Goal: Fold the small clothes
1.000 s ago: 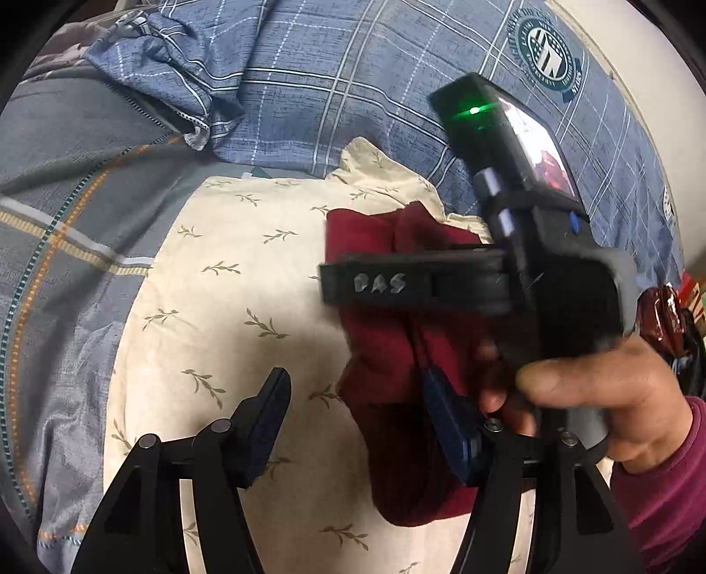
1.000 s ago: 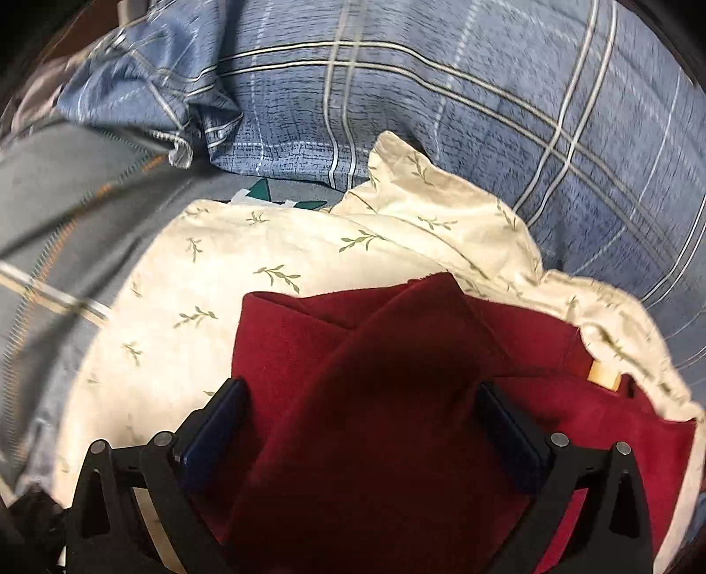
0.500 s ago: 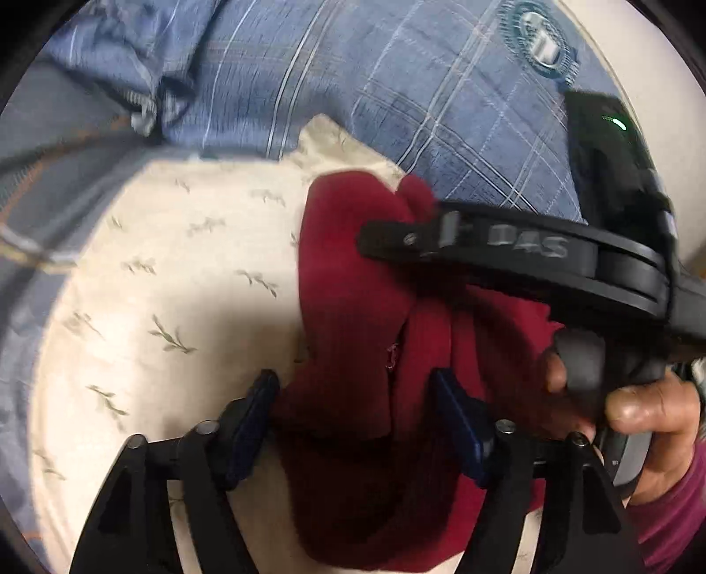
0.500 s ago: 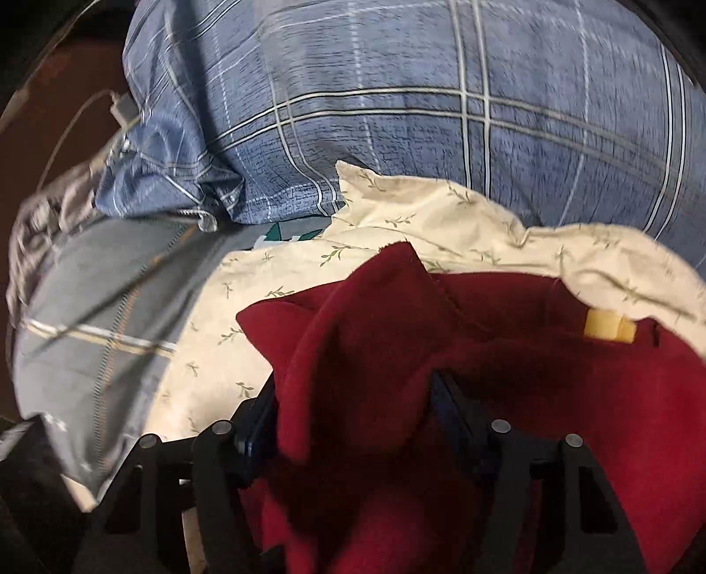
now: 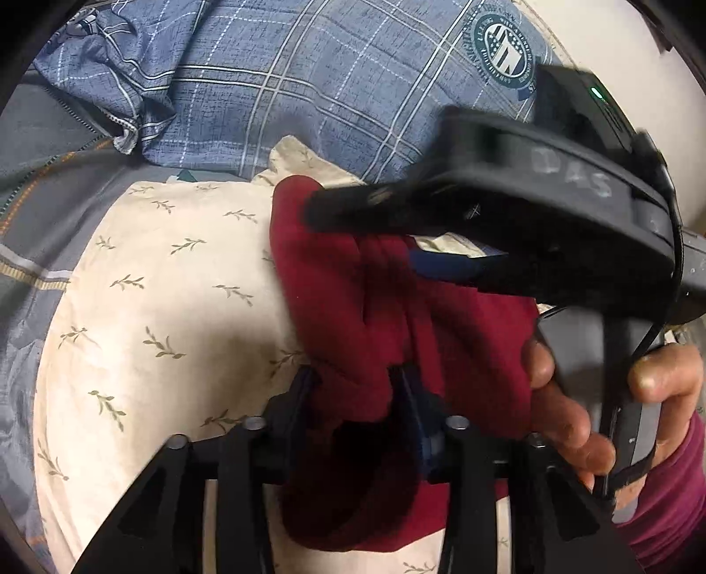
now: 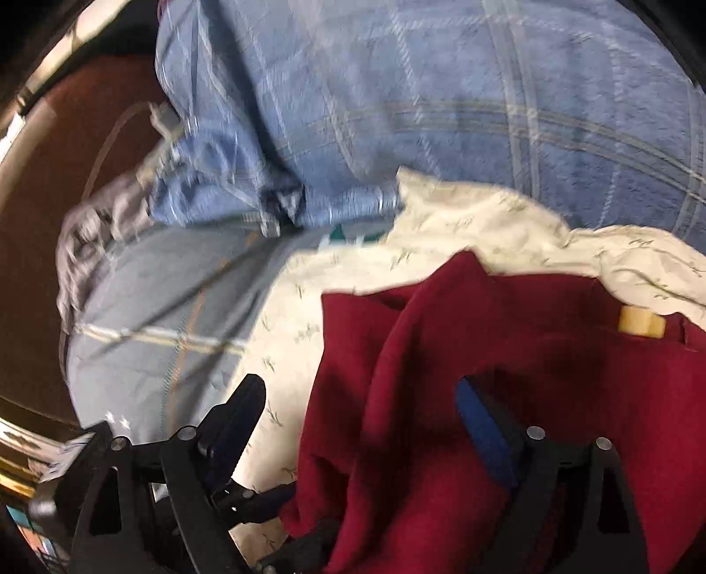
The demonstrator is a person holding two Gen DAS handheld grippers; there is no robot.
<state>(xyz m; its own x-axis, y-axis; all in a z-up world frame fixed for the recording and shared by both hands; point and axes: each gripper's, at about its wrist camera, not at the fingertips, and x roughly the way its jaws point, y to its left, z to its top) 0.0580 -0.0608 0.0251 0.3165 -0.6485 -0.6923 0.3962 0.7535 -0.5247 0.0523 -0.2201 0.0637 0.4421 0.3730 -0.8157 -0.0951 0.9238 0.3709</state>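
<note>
Left gripper (image 5: 353, 388) now clamped on the red garment (image 5: 353, 309); right gripper (image 6: 357, 415) has spread apart, released. Handoff done, fold continues.

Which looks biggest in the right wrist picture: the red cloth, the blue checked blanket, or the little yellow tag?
1. Blue checked blanket, though blurred.
2. Red cloth: close behind, and nearer the camera, so unsure.
3. Yellow tag, clearly smallest.

Blue plaid bedding (image 5: 335, 75), cream leaf-print pillow (image 5: 167, 309), pale wall (image 5: 617, 39), brown floor (image 6: 66, 145)
</note>
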